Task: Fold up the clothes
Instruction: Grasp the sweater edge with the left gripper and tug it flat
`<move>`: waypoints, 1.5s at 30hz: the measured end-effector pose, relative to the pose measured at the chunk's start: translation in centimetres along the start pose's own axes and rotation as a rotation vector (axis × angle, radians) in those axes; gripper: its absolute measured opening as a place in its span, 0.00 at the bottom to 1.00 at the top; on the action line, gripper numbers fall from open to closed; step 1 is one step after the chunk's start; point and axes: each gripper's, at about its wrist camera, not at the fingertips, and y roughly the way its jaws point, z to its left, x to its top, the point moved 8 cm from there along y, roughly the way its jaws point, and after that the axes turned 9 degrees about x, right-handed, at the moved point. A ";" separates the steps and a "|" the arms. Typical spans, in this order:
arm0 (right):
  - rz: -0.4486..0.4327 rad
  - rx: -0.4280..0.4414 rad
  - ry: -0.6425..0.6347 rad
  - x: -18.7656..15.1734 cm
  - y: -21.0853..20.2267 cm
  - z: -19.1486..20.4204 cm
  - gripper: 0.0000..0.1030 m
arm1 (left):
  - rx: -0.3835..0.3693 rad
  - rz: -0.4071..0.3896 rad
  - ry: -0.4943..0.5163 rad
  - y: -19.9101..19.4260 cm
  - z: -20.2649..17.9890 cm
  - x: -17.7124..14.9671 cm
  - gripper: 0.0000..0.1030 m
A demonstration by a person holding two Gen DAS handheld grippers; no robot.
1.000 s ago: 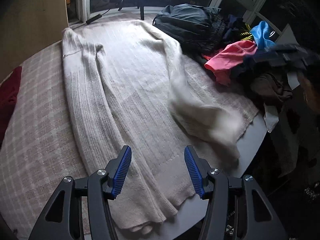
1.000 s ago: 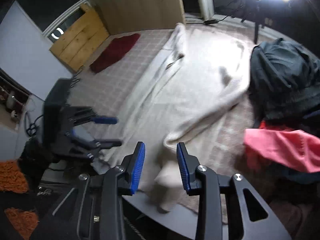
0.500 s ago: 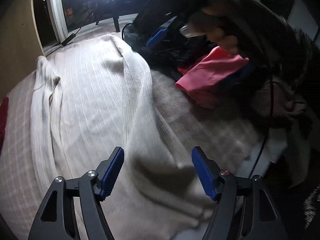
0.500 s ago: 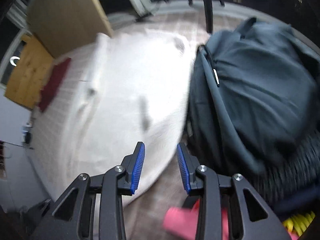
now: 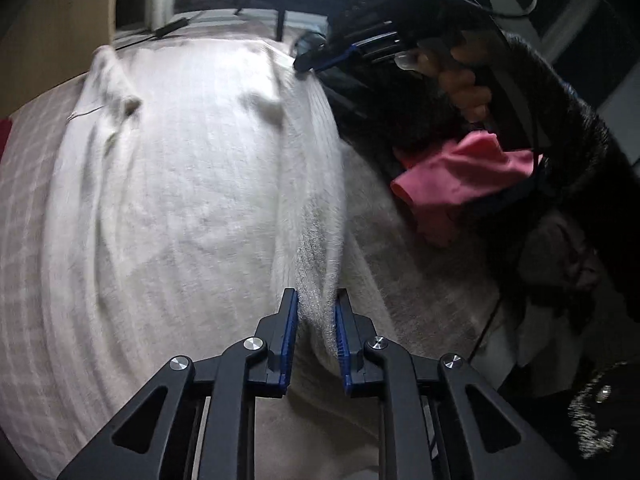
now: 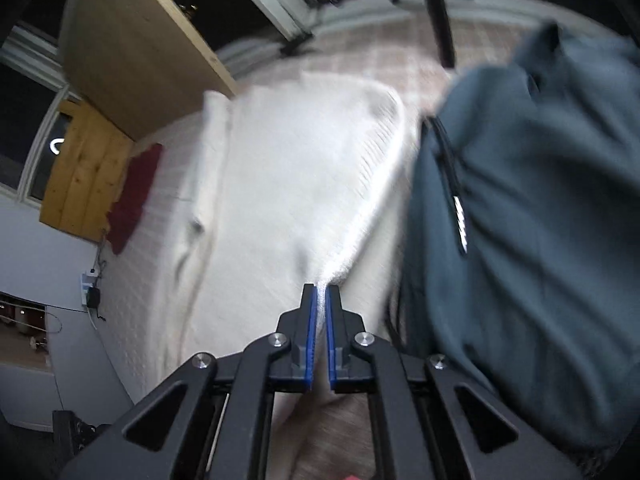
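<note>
Both grips are now made on the cream ribbed-knit sweater, spread flat on the checked-cloth tabletop. A sec ago both pairs of fingers were open above it. The left gripper is closing, a ridge of the sweater's right-side fold pinched between its fingers at the near edge. The right gripper is clamped nearly shut on the same fold toward the far edge, beside the dark grey jacket. The edge is prob. ready to be carried across for a lengthwise fold.
</note>
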 end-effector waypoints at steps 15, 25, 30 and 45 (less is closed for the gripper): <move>-0.008 -0.096 -0.177 2.4 -1.5 1.0 0.22 | 0.012 0.050 -0.235 -1.0 6.0 -2.7 0.45; 0.064 -0.074 -0.217 -3.5 0.1 2.1 0.22 | 0.080 0.082 0.016 2.7 0.0 1.0 0.60; 0.165 0.114 -0.298 -8.2 0.7 8.2 0.21 | 0.115 0.047 -0.016 0.2 2.6 -1.0 0.60; 0.332 -0.053 -0.394 -23.7 5.6 10.5 0.23 | 0.251 0.013 -0.193 -7.1 11.4 -9.0 0.60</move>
